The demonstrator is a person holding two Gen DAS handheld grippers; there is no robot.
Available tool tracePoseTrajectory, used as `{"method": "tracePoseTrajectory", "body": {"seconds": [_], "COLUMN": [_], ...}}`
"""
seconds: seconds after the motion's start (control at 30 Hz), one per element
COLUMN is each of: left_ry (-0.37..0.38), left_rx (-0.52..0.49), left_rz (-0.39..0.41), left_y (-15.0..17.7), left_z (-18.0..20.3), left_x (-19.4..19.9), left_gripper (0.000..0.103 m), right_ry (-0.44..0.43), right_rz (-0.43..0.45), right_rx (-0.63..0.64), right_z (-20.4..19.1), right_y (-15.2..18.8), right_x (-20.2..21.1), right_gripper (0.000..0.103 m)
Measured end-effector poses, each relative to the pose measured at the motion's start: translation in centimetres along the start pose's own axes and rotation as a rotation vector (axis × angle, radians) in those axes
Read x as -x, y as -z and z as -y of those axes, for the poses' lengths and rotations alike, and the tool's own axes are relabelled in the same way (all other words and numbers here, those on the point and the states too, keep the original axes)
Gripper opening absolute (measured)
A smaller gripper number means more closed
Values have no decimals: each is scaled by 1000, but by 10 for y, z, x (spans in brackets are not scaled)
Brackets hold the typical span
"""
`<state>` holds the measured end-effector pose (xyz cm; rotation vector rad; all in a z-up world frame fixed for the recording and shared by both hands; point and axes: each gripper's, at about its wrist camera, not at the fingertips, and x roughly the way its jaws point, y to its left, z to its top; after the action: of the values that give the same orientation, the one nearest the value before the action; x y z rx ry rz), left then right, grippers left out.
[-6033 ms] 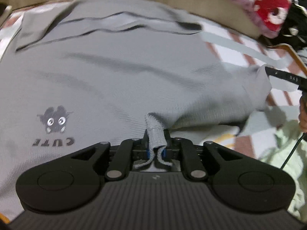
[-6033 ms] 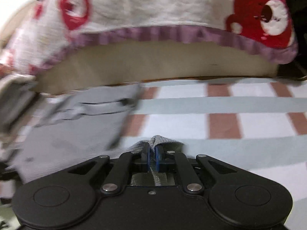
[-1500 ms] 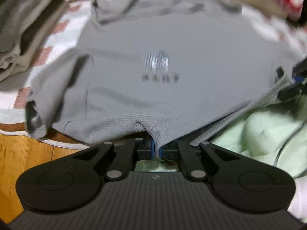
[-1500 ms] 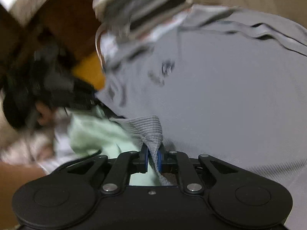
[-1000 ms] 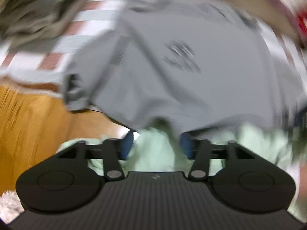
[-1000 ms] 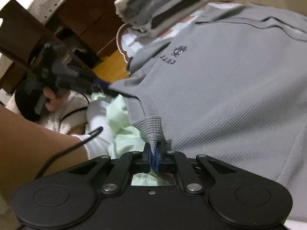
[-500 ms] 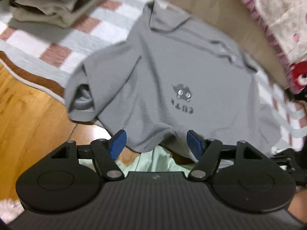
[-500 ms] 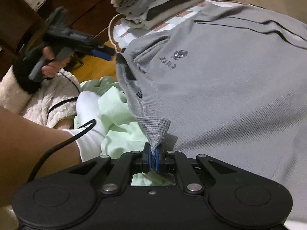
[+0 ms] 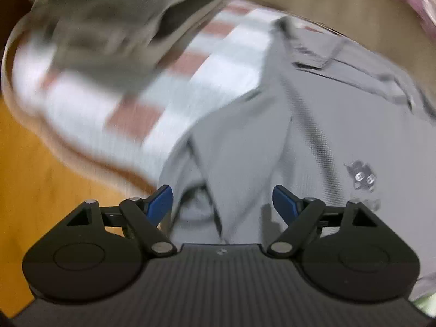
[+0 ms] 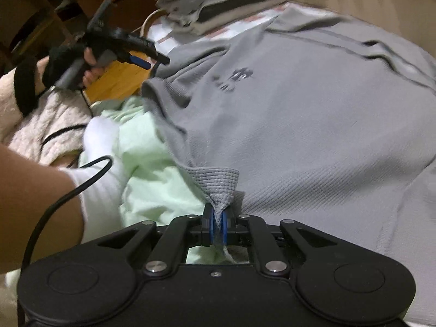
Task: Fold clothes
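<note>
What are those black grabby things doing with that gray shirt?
A person is folding a gray shirt spread on a checked blanket. The right gripper pinches the shirt's hem, its jaws just easing slightly. The left gripper has just been opening and hangs over a sleeve, holding nothing. Folded clothes are stacked behind.

Both grippers are matte black with blue finger pads, silver pivot screws and round embossed discs at four and eight o'clock; the left gripper (image 9: 223, 201) has a ribbed housing. At ten o'clock from the right gripper (image 10: 217, 226), a fluffy cream sleeve (image 10: 41, 125), white sock (image 10: 103, 163) and black cable (image 10: 54, 204).
</note>
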<state>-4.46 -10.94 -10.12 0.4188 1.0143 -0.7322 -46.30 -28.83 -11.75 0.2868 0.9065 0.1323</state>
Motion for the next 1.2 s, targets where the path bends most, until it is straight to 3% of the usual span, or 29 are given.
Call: {"method": "tracePoseTrajectory", "body": {"seconds": [0.03, 0.07, 0.1, 0.17, 0.2, 0.23, 0.27, 0.3, 0.37, 0.43, 0.57, 0.67, 0.73, 0.77, 0.83, 0.9, 0.97, 1.03, 1.1, 1.2], "left_ry": [-21, -42, -61, -34, -21, -8, 5, 15, -48, -109, -104, -303, -450, -461, -319, -65, 77, 80, -70, -158], "left_rx": [-57, -114, -165, -118, -95, -71, -48, -24, 17, 59, 165, 150, 140, 165, 315, 445, 486, 409, 244, 100], "left_rz": [14, 29, 42, 42, 42, 42, 42, 45, 131, 213, 189, 149, 148, 165, 196, 138, 31, -77, -32, 44], "left_y": [-1, -3, -4, -5, -5, -6, -6, -7, -16, -24, -30, -27, -25, -24, -16, -2, 9, 13, 6, -12], "left_z": [6, 11, 16, 3, -3, -9, -16, -22, -41, -60, -87, -87, -90, -94, -105, -113, -107, -89, -64, -48], "left_x": [-3, -6, -9, -10, -10, -10, -11, -10, 5, 19, 4, -12, -10, -3, 20, 21, 7, -14, -19, -31], "left_gripper": [81, 81, 81, 76, 49, 12, 5, 5, 4, 4, 5, 30, 33, 35, 65, 69, 69, 72, 77, 77], "right_ry": [44, 73, 84, 81, 76, 62, 35, 0, -99, -172, -226, -213, -201, -195, -186, -184, -188, -205, -229, -239], "right_rz": [27, 42, 49, 51, 54, 63, 78, 94, 121, 125, 69, 23, 0, -1, 3, 13, 29, 50, 77, 70], "right_rx": [24, 48, 63, 67, 66, 63, 58, 42, -34, -83, -79, -63, -60, -67, -82, -102, -130, -173, -205, -182], "right_z": [-2, -4, -5, -2, -1, 0, 2, 4, 12, 18, 14, 9, 6, 7, 10, 12, 16, 21, 25, 22], "right_y": [1, 2, 3, 3, 3, 3, 3, 2, -1, -5, -9, -8, -7, -7, -5, -2, -2, -2, -2, -4], "right_x": [2, 2, 2, -2, -4, -5, -5, -4, 1, 8, 9, 2, -3, -5, -7, -8, -9, -8, -4, -1], "right_gripper": [29, 33, 35, 36, 36, 33, 25, 8, 8, 7, 7, 7, 7, 7, 7, 7, 7, 7, 7, 7]}}
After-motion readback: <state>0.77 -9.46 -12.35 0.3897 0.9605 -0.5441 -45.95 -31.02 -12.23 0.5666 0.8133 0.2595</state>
